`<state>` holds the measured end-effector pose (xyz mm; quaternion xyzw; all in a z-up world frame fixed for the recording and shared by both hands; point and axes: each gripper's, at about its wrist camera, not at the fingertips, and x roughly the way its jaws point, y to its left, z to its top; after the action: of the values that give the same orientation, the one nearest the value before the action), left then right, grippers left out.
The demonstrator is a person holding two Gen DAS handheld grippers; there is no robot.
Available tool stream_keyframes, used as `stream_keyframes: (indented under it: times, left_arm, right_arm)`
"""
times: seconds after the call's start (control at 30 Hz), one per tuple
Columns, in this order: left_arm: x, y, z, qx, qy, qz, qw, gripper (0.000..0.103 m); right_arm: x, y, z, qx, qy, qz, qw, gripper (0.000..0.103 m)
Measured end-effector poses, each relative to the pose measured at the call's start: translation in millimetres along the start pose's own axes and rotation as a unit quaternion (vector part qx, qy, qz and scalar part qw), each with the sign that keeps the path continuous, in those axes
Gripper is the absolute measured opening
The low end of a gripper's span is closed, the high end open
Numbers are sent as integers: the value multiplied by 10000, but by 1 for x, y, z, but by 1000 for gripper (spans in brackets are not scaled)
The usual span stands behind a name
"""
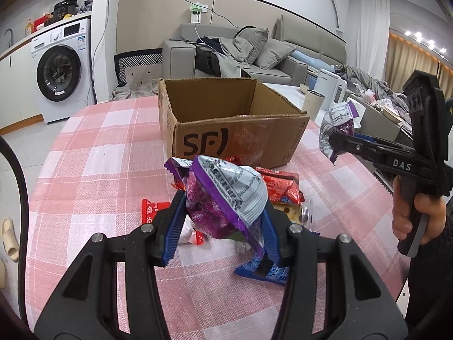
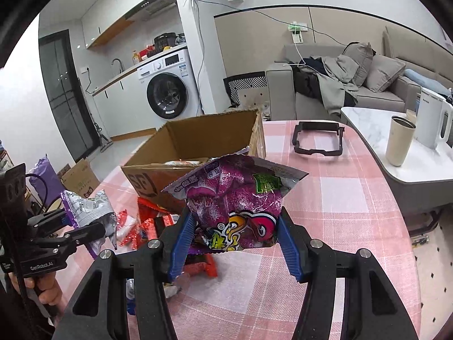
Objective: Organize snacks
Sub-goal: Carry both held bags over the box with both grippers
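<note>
While both grippers' fingers (image 1: 172, 221) clamp them, two crinkled purple snack bags (image 2: 237, 209), silver-backed.

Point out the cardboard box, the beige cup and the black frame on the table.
cardboard box (image 1: 240, 141), left wrist view, printed front wall.
beige cup (image 2: 399, 141), right wrist view, side wall.
black frame (image 2: 317, 150), right wrist view, near bar.
</note>
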<state>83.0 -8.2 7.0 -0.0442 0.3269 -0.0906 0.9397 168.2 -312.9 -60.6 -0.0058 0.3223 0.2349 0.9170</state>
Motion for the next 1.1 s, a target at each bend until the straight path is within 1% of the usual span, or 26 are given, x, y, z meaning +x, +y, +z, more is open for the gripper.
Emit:
stream_keyframes:
  times: [0.17,0.7,0.93,1.1]
  left_arm:
    - [-4,-1,6,-4,-71,33,10000,47]
    - [-5,-5,27,70,-203,111,9997,47]
    - [-7,-6,46,106,-349,139,9992,47]
    - [-8,-6,61,126,-477,84,9987,47]
  right_arm:
    - [-7,3,3,-95,-131,-71,9998,58]
    - [-12,4,9,-59,-193,-8,9998,58]
    - [-14,10,19,-100,-273,93,9995,58]
    - [-13,16,29,-118,-308,149,9993,58]
